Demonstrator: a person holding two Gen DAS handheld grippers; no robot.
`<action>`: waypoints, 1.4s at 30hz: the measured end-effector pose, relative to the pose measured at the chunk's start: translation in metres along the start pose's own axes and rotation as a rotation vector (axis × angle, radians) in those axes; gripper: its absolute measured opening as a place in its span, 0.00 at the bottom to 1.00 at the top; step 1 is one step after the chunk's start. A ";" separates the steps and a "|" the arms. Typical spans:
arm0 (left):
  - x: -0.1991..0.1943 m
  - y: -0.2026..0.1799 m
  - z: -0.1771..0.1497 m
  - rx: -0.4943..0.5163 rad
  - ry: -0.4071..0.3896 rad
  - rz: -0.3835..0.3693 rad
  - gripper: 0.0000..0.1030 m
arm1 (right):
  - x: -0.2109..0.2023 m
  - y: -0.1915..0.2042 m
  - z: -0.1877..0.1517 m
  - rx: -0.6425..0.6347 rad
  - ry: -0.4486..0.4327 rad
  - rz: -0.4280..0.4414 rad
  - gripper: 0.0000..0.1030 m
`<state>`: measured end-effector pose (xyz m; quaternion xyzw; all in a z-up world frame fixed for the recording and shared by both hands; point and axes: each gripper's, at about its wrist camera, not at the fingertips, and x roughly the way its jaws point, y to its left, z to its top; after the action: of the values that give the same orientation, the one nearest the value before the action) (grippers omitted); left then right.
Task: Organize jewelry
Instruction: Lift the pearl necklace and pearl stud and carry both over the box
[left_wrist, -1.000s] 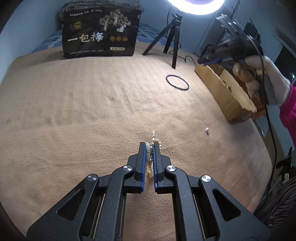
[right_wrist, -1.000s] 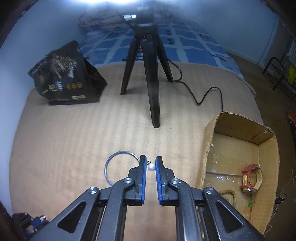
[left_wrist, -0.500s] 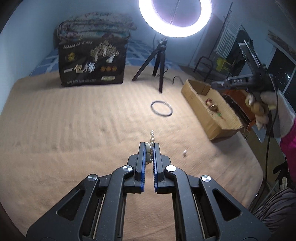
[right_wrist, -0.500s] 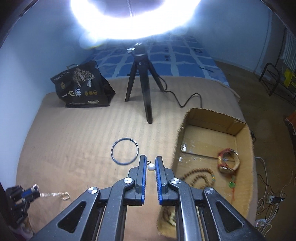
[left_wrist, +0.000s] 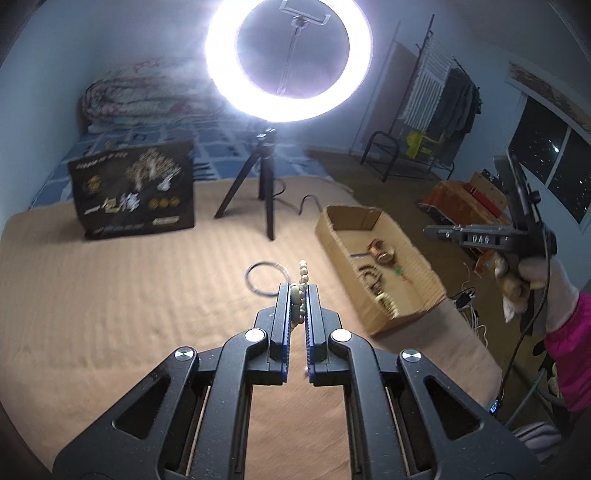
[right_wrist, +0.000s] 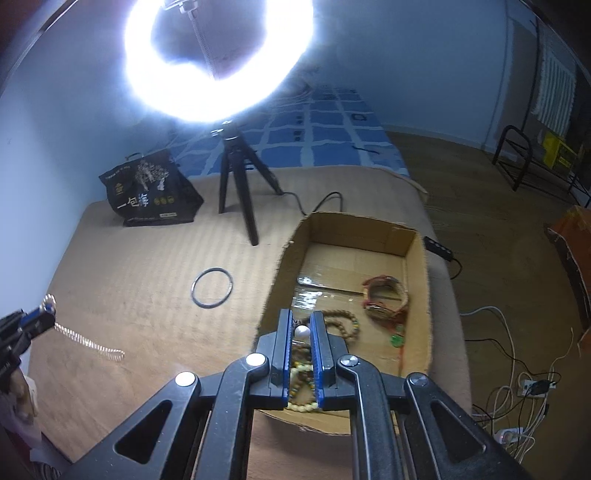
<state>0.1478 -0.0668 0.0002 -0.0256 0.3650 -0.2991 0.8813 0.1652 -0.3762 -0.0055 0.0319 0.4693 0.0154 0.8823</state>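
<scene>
Pearl strand (left_wrist: 303, 275) — lower part hidden between left claw (left_wrist: 298, 291) pads

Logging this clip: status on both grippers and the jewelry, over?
Left gripper shut on pearl strand, above the blanket. Right gripper shut on single pearl, over cardboard box. Black ring lies on blanket. Nothing blocking the box.

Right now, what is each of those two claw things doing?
Left gripper: closed on a pearl bracelet.
Right gripper: closed on a pearl earring, above the cardboard box.

Black tongs (left_wrist: 298, 291), blue-edged fingers (left_wrist: 285, 332)
</scene>
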 end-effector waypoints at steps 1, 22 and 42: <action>0.002 -0.005 0.005 0.005 -0.003 -0.004 0.04 | -0.001 -0.004 -0.001 0.004 -0.004 -0.002 0.07; 0.110 -0.098 0.091 0.119 -0.021 -0.076 0.04 | 0.014 -0.061 -0.022 0.037 0.004 -0.037 0.07; 0.216 -0.132 0.105 0.126 0.053 -0.110 0.04 | 0.066 -0.082 -0.039 0.046 0.065 -0.018 0.07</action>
<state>0.2696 -0.3109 -0.0235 0.0178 0.3667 -0.3699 0.8534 0.1699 -0.4521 -0.0880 0.0472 0.4983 -0.0025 0.8657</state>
